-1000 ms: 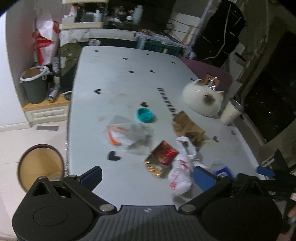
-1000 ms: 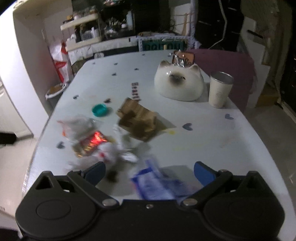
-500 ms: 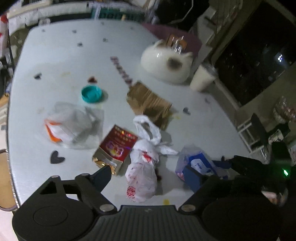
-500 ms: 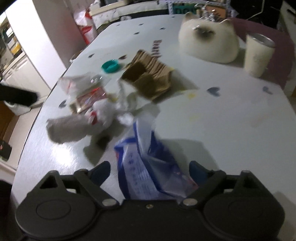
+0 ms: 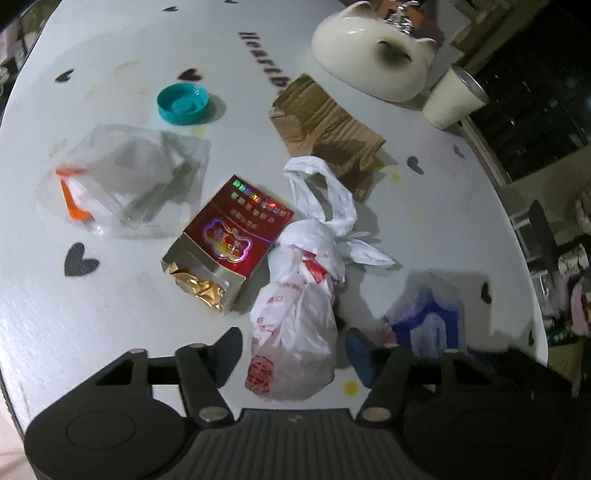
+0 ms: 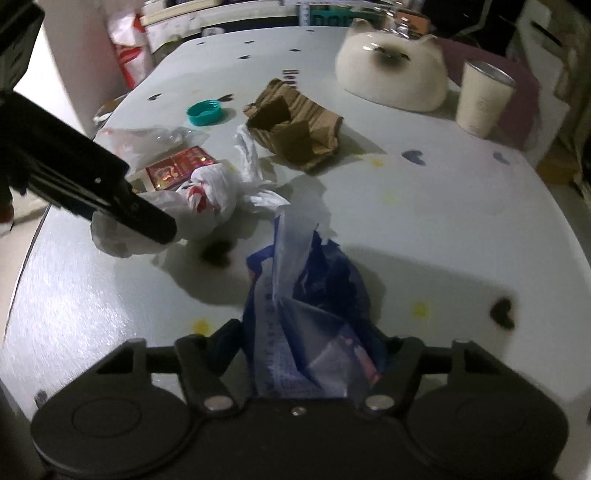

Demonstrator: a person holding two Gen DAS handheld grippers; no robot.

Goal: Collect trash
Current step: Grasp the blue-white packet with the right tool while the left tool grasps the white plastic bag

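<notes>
two hand-held grippers closing on trash beside a red foil carton [image 5: 236, 236]

left gripper [image 5: 293, 349] brackets the knotted white plastic bag [image 5: 295, 325], jaws just closing, not yet pressing; right gripper [image 6: 310, 343] just closing, now grasping the crumpled blue-and-white plastic wrapper [image 6: 310, 314] — both right of the carton. squeeze fully before lifting.

a lived-in home, dimly lit. a heart-patterned table [image 5: 110, 314] holds a cat-shaped ceramic dish [image 6: 391, 74] and a cup [image 6: 482, 99]. cluttered shelves [image 6: 221, 14] stand behind.
</notes>
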